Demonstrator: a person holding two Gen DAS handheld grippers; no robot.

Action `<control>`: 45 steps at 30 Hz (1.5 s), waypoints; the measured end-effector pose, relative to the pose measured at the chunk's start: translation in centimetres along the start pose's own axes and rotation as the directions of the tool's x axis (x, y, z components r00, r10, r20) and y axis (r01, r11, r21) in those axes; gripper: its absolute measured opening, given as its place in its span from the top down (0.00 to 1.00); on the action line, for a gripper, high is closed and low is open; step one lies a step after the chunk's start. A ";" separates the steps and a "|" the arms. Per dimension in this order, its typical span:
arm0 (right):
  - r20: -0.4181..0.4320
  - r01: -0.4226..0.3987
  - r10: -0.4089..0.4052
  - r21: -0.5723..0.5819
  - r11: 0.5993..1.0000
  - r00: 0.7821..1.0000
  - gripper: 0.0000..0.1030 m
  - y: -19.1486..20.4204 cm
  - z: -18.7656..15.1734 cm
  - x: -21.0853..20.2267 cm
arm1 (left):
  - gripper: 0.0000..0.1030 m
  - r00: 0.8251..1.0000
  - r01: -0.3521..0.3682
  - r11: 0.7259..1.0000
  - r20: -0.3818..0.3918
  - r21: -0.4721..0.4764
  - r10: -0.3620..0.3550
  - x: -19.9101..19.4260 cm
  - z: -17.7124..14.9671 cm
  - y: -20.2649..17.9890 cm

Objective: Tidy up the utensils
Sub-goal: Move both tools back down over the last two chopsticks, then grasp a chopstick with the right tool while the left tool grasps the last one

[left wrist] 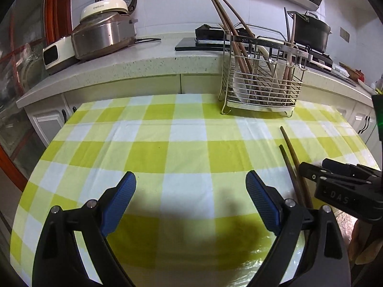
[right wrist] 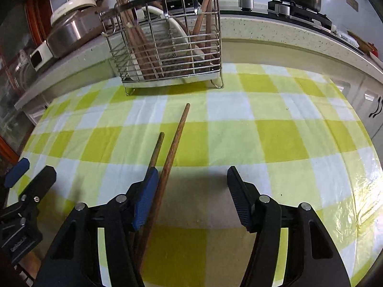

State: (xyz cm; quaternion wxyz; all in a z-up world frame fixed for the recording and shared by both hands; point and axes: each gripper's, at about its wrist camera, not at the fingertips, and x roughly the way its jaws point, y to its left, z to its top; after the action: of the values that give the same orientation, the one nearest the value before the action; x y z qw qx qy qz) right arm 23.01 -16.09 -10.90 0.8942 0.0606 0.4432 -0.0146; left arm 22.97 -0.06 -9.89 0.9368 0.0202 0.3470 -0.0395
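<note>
From the left wrist view, the left gripper [left wrist: 191, 198] hangs over the green-and-white checked tablecloth [left wrist: 167, 148] with its blue-padded fingers [left wrist: 119, 201] spread wide and nothing between them. To its right, two wooden chopsticks [left wrist: 290, 160] lie side by side on the cloth, and the right gripper [left wrist: 311, 174] reaches in from the right edge at their near part. A wire utensil rack [left wrist: 261, 81] stands at the far edge of the cloth, holding more wooden chopsticks upright and a white spoon.

From the right wrist view, the right gripper [right wrist: 192, 191] has its fingers [right wrist: 146, 198] well apart. The longer chopstick [right wrist: 174, 146] runs between them, just beside the left pad; whether it touches cannot be told. The shorter chopstick [right wrist: 156, 148] passes behind that left pad. The utensil rack [right wrist: 167, 40] stands beyond the chopstick tips, apart from them. The left gripper [right wrist: 18, 172] shows at the left edge.
</note>
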 end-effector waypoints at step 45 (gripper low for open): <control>0.013 -0.017 0.017 0.024 1.000 1.000 0.93 -7.7 -3.0 -3.5 | 0.32 0.966 0.192 0.981 -0.183 0.025 -0.184 3.1 -0.8 -10.3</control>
State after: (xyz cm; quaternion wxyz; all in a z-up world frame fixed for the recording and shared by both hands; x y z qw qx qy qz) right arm 17.94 -23.43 -10.63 0.8964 0.0749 0.4368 -0.0125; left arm 23.84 -10.45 -12.61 0.8930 0.0107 0.4296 -0.1338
